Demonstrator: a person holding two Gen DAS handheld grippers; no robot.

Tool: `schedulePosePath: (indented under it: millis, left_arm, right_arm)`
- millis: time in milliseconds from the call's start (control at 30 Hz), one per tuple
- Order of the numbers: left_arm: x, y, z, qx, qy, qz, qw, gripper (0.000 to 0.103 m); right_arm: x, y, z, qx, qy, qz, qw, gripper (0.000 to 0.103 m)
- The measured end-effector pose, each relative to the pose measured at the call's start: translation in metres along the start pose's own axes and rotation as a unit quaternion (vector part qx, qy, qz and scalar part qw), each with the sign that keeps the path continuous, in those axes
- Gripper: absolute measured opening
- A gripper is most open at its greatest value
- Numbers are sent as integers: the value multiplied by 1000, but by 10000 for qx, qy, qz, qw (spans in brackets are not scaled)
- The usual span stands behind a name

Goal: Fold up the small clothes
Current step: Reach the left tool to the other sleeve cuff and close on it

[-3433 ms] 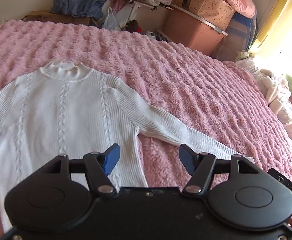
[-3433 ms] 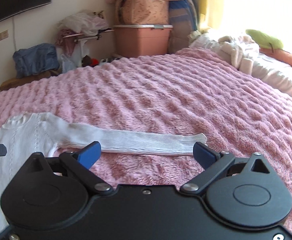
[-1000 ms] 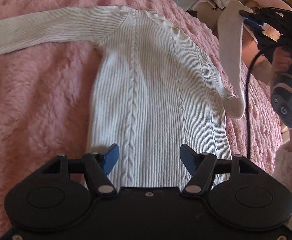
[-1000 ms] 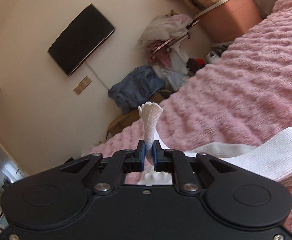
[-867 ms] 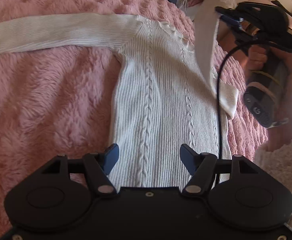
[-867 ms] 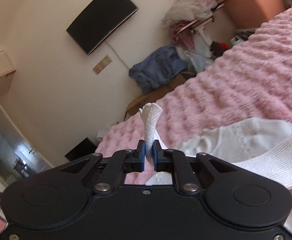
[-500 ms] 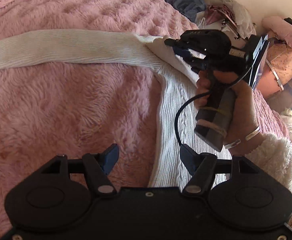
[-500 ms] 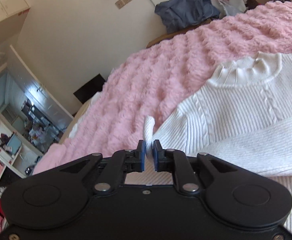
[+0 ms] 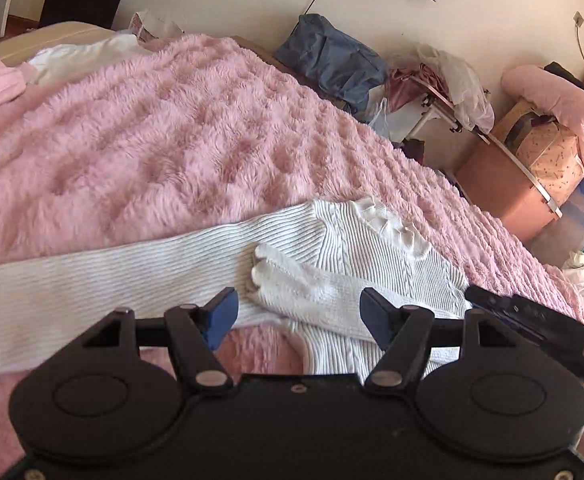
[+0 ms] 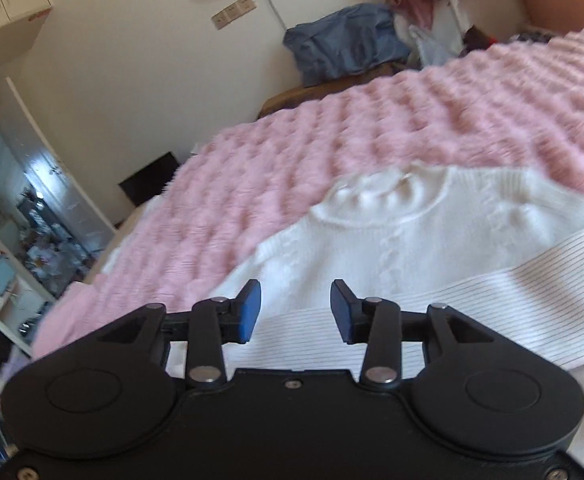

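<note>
White sweater is lying flat toward the near edge of the bed; one sleeve is lying folded across the chest. Right tongs are opening, nothing between the pads. Left tongs are standing wide, empty. Next, pinch the outstretched sleeve near its cuff, lift low, lay it straight across. Far side of the bed is offering open room; clutter is crowding the wall.

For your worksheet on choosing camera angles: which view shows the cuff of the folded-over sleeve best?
The left wrist view: the cuff lies in full sight, resting across the white sweater body near the other sleeve's shoulder. The right wrist view shows only a ribbed stretch of that sleeve; its cuff end is hidden behind the gripper.
</note>
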State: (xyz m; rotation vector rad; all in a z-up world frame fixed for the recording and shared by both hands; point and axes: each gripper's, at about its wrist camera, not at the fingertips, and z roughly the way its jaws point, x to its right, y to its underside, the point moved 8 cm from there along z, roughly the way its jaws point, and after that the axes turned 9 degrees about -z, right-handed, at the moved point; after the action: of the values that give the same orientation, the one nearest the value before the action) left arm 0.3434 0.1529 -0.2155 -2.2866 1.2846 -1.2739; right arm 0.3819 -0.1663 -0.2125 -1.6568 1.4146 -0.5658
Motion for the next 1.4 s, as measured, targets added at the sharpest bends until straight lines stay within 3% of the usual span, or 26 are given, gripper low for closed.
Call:
schedulePosePath:
  millis: [100,233,500,533,567,600,767,967,1133,1233,1267,1333,1400]
  left_arm:
    - [-5,-9,36,-201,-133,-81,9997,66]
    - [-17,-3,73,-566,-339,-345,9972,64]
    - [-15,0,98,-530,-215,-399,9976,57]
    - [-15,-1,100,-499,-193,-412,9977,53]
    - [-15,-1,102,-473,-195,-407,9979,24]
    - [-17,-1,105,-478,-238,-427,9977,3]
    - [-22,-5,102,-323,6,-695,9971,3]
    - [-3,-27,71,270,504,-322,9978,3]
    - [-26,-26,79,231,97,-351,9991,3]
    - [-47,-12,96,-89,-117,-424,9990,4]
    - [-52,-8,98,-98,-217,-425,9988,12]
    - [-56,-4,94,-87,-152,-489,9987,13]
    - [-56,-9,77,276,-261,-515,9980,37]
  right_arm:
    - [48,7,-16,-112,639,-60,9979,41]
    - [87,20,-30,-255,996,74,9947,41]
    - [94,35,-24,-315,982,76,9946,41]
    - [94,36,-23,-314,980,85,9946,41]
    - [94,36,-22,-319,970,119,9947,41]
    - [94,36,-21,-316,946,157,9949,41]
    - [98,37,-19,-339,1047,171,9938,43]
    - [102,29,-20,-188,1348,-92,9906,46]
    - [100,26,-9,-107,1429,-241,9894,47]
    - [102,30,4,-200,1447,-294,9888,47]
    - [104,33,9,-281,1496,-320,9878,47]
    - [108,39,18,-401,1612,-400,9853,47]
    - [111,41,20,-432,1682,-425,9839,47]
